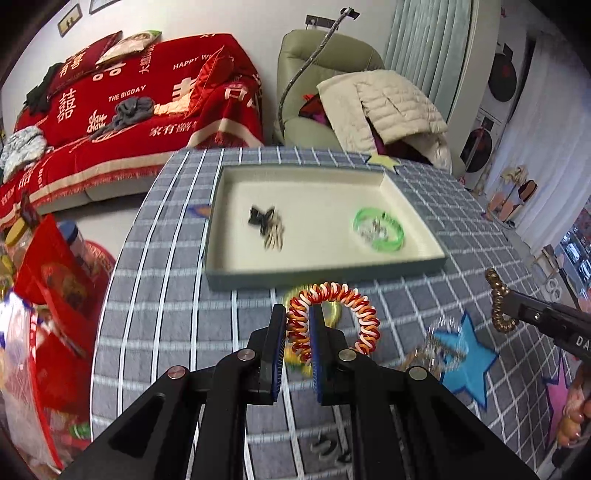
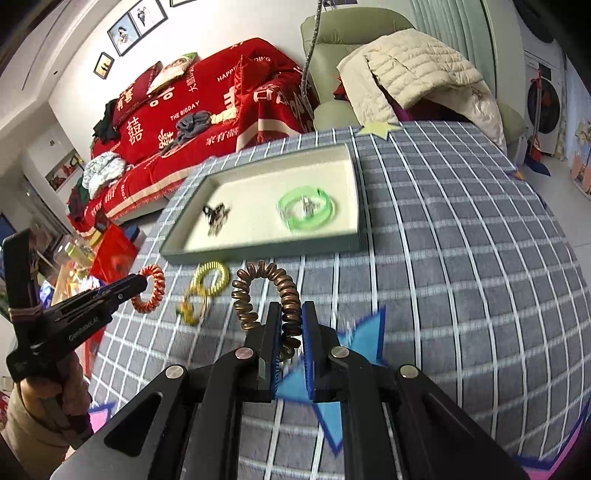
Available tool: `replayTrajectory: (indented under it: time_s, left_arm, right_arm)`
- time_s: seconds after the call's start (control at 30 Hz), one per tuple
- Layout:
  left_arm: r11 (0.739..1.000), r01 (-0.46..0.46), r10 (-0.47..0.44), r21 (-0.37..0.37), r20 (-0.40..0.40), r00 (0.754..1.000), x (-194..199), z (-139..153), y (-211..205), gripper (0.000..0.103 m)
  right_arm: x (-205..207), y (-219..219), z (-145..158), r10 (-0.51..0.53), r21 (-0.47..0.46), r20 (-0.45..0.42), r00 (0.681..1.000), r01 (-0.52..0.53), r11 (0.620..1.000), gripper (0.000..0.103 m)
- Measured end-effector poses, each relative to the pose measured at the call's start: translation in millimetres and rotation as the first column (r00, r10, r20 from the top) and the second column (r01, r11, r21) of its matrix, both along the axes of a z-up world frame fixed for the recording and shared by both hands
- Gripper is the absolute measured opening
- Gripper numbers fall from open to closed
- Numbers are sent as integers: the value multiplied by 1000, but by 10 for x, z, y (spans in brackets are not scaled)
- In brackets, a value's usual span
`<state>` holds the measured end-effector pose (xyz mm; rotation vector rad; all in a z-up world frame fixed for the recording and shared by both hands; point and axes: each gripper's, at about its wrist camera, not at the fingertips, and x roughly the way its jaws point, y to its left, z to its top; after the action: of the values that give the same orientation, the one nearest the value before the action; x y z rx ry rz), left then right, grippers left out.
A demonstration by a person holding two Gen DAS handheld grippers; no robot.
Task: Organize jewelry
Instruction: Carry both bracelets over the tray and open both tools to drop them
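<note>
Two spiral bands (image 1: 334, 321) (image 2: 267, 299) are pinched, one per gripper's fingers (image 1: 298, 325) (image 2: 290, 321); one yellow band (image 2: 207, 282) lies loose.

Beyond the fingers, a red-draped sofa (image 1: 122, 110); right of it, a green armchair (image 1: 317, 74) under a cream jacket (image 1: 391, 103).

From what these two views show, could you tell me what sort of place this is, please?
Most likely a home living room: a sofa under a red wedding throw, a green armchair heaped with a cream puffer jacket, and framed photos on the wall.
</note>
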<state>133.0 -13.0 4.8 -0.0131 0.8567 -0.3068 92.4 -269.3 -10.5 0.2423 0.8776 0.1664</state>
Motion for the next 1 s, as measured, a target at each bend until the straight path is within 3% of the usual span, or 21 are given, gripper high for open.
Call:
replayTrajectory:
  time_s: [0.23,0.47,0.77,1.0]
  left_arm:
    - [1000,4,-4,27,19,1000,531,146,-136,34]
    - [999,0,-1,51,14,1000,1035,142,-331,34]
    - [998,-18,20,61,-28,999,1615,-166,-575,34]
    - [994,-6,12,106,-58,998,1776,-441,-718,34]
  right_arm:
    - [607,-13,140,4,1,-4,1000,-4,1000,12]
    - [1215,-11,76,-15,-6,-30,999,15,1000,12]
    - [1900,-100,-217,-74,-34,-53,996,72,997,12]
    - [2193,-89,-487,-89,-78,-80,993,83,993,12]
